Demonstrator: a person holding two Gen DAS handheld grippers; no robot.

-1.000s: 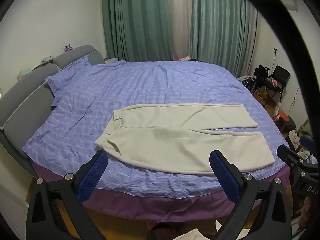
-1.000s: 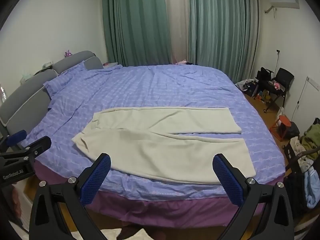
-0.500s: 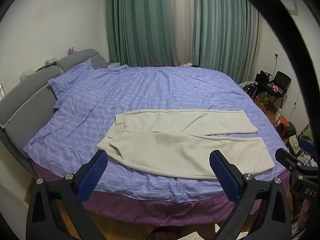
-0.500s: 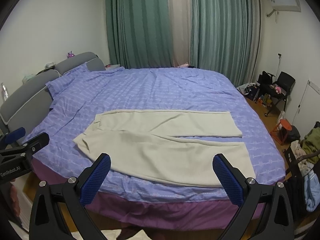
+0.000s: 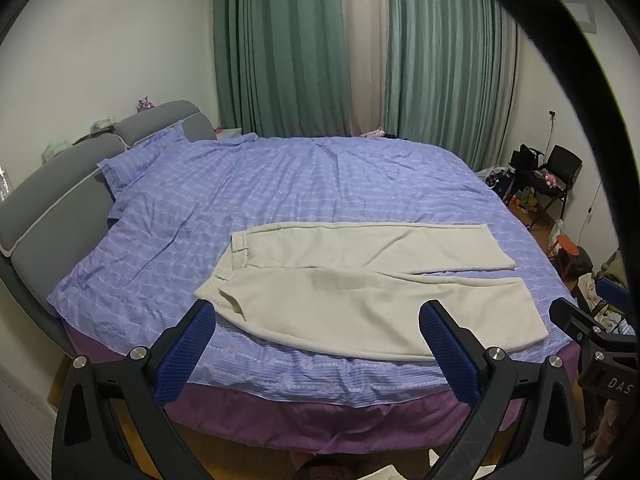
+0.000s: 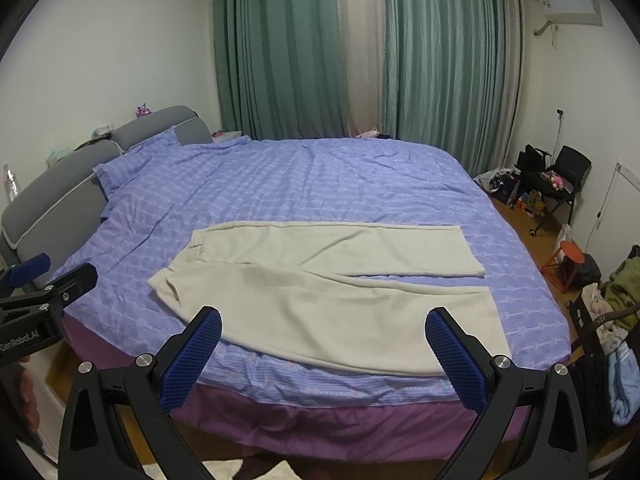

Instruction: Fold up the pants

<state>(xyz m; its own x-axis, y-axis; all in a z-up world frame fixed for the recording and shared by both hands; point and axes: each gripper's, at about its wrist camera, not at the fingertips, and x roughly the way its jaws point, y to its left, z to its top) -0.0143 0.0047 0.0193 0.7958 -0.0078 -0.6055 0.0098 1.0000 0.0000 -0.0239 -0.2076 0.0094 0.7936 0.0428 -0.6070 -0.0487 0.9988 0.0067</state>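
Cream pants (image 5: 360, 280) lie flat on the blue bedspread, waistband to the left, both legs stretched to the right and slightly apart; they also show in the right wrist view (image 6: 328, 288). My left gripper (image 5: 316, 344) is open and empty, held above the bed's near edge, short of the near leg. My right gripper (image 6: 324, 348) is open and empty in the same way. Each gripper shows at the edge of the other's view: the right one (image 5: 592, 344) and the left one (image 6: 40, 300).
The bed (image 6: 320, 184) has a grey headboard (image 6: 40, 208) at the left and a purple skirt (image 6: 328, 424) along the near edge. Green curtains (image 6: 360, 48) hang behind. A black chair (image 6: 560, 184), an orange stool (image 6: 570, 256) and piled clothes (image 6: 616, 312) stand on the floor at the right.
Both grippers have tilted up and drawn back a little, so the bed and pants sit lower in both views. The pants have not moved. Both grippers stay open.
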